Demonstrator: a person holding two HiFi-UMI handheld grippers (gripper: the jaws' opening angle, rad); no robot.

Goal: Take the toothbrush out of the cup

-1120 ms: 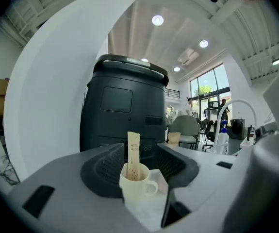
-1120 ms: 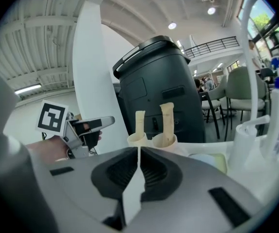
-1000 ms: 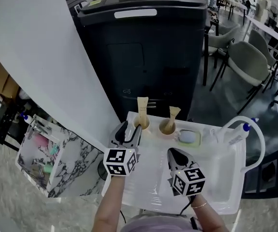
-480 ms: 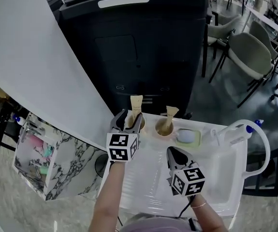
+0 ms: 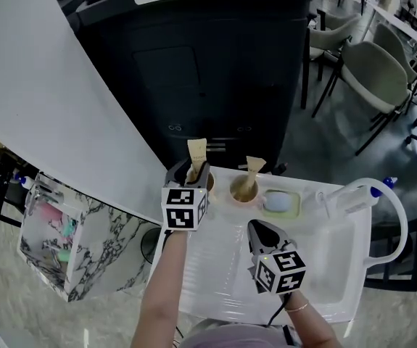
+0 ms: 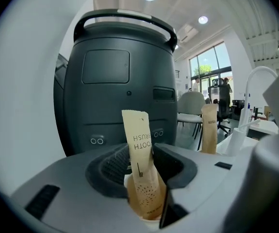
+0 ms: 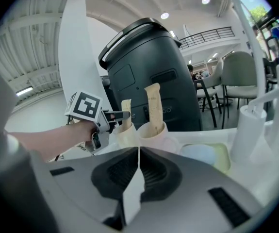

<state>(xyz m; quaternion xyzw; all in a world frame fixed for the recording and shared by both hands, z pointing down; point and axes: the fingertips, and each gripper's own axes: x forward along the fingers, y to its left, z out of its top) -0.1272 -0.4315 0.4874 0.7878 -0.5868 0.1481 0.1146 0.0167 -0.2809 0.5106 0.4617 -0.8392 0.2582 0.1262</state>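
- Left gripper (image 5: 193, 171): at the back left corner of the sink (image 5: 215, 267), pointing away from the person and tilted a little downward. Jaws released but just been closing. The toothbrush (image 6: 138, 144) stands between them and the pads do not yet clamp it. A gap seems to remain on the left pad's side, and the right pad is at or just off the packet edge.
- Toothbrush: in a tan paper packet, seated in the left cup (image 7: 128, 137). Long axis near upright with a slight lean, and the top half sticks out well above the rim.
- Key relation: the packet is dead centre in the left jaws, flat faces towards the pads, with the jaws level with the part just above the rim. Judgement: no further reach is needed. Finish the squeeze, then lift straight up along the packet's long axis.
- Risk (judgement): the packet is thin paper, so a light or off-centre pinch could slip. A tilted pull could drag or tip the cup.
- Second cup (image 5: 244, 188): just beside the first, on its right, holding its own packet (image 5: 253, 167). Untouched, and clear of both grippers.
- Right gripper (image 5: 266, 230): over the middle of the sink, well short of the cups, pointing towards them. Jaws clenched together with nothing in them. It is the farther hand; the left has the job.
- Dish (image 5: 279, 204): right of the second cup, with a pale soap in it. Not in the lift path.
- Bin (image 5: 215, 64): large, dark, behind the cups. Not involved.
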